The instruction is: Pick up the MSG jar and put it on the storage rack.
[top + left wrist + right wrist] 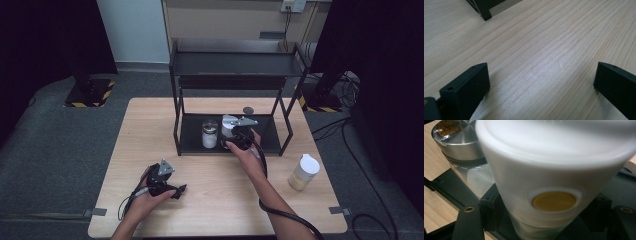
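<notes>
Count of things on the table

Three jars: two (209, 135) (228, 125) on one black rack (189, 137), one (303, 172) beside it.

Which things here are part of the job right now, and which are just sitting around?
In the job:
- white-capped jar, gripped by the right gripper
- black shelf rack it stands on

Lying about:
- steel-lidded jar
- white-capped bottle on the table
- left gripper, open, idle

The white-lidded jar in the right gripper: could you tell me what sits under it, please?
The white-lidded jar stands over the black rack's lower shelf; its base is hidden, so contact is unclear.
</notes>
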{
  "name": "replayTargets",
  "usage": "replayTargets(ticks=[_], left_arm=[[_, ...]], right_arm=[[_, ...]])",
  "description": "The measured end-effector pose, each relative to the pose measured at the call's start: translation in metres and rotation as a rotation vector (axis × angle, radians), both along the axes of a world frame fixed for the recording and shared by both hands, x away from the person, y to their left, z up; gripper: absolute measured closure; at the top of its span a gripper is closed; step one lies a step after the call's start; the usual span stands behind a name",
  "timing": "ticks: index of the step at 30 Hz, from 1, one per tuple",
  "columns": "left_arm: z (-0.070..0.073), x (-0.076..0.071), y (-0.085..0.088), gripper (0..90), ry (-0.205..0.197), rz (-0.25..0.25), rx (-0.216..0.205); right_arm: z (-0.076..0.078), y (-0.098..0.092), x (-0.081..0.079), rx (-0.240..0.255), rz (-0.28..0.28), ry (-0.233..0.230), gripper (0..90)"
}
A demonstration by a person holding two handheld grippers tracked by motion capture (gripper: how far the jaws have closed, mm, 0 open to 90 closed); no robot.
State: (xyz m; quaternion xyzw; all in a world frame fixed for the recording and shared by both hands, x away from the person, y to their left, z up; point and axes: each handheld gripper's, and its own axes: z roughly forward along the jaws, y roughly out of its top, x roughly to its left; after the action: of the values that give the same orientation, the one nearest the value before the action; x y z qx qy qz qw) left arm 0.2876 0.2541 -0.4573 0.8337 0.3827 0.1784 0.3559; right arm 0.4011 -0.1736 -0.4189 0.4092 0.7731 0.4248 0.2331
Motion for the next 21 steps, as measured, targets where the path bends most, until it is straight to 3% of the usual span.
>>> replayTargets(ticks=[2,10,21], left_arm=[[0.0,0.0,0.0,0.0,0.0,0.0,0.0],[0.0,0.0,0.0,0.0,0.0,0.0,0.0],[0.0,0.0,0.0,0.0,0.0,0.0,0.0]], right_arm=[[-0.001,-0.002,0.0,0.008,0.004,-0.005,29.9],[-0.004,-0.007,-0.001,0.034,0.014,0.006,11.8],[-0.003,-0.016,-0.014,0.029,0.021,0.001,4.7]])
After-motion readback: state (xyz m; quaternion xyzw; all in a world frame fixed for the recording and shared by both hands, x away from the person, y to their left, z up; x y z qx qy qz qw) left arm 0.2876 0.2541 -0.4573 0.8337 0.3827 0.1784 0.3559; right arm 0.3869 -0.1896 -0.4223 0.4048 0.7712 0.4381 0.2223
